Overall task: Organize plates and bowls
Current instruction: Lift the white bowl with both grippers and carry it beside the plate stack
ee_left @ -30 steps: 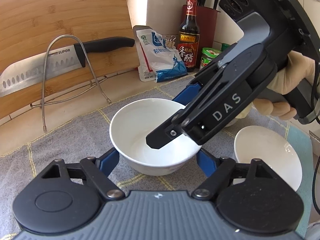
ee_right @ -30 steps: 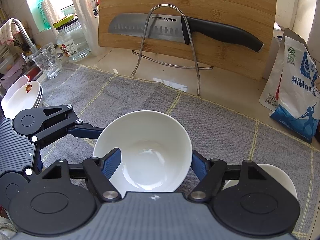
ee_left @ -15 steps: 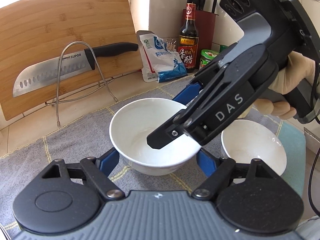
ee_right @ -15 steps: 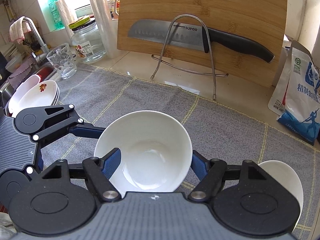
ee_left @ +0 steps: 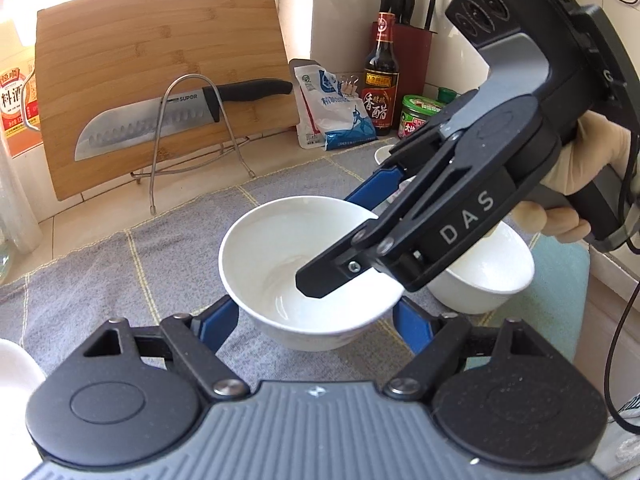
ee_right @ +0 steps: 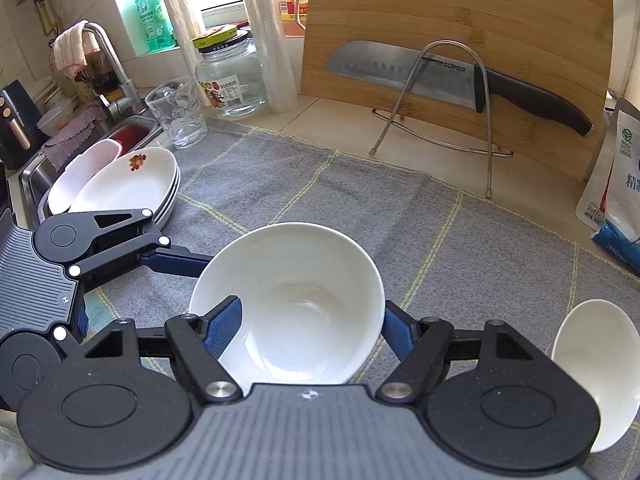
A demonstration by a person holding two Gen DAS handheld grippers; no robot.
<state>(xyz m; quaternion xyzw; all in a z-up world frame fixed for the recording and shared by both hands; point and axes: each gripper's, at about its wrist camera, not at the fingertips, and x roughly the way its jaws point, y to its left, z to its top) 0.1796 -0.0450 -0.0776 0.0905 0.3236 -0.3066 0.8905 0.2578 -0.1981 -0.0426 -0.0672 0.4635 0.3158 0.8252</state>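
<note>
Two grippers hold one white bowl [ee_left: 308,280] between them, above a grey cloth [ee_left: 120,280] with thin yellow lines that covers the counter. The left gripper [ee_left: 316,318] has its blue fingers [ee_left: 218,318] pressed against the bowl's outer wall on both sides. The right gripper [ee_right: 310,320] grips the same bowl with one blue pad inside the rim and the other outside it, pinching the wall. A hand in a pale glove [ee_left: 576,184] holds the right gripper's handle.

Just beside the held bowl, to its right, a second white bowl [ee_left: 492,276] sits on the cloth, partly hidden behind the right gripper. A third white bowl [ee_left: 386,154] is barely visible further back.

At the cloth's left edge, near a sink [ee_right: 36,172], a stack of white plates [ee_right: 124,184] rests, the top one with a small red flower mark. A clear glass [ee_right: 178,112] and a glass jar [ee_right: 232,76] stand behind them, beside a tap [ee_right: 106,56].

At the back, a bamboo cutting board [ee_right: 480,20] leans against the wall, with a black-handled knife [ee_right: 452,76] resting in a wire stand [ee_right: 444,92] in front of it. To the right lie a blue and white bag [ee_left: 332,108], a dark vinegar bottle [ee_left: 380,76], a green-lidded jar [ee_left: 420,116] and a red knife block [ee_left: 416,52].
</note>
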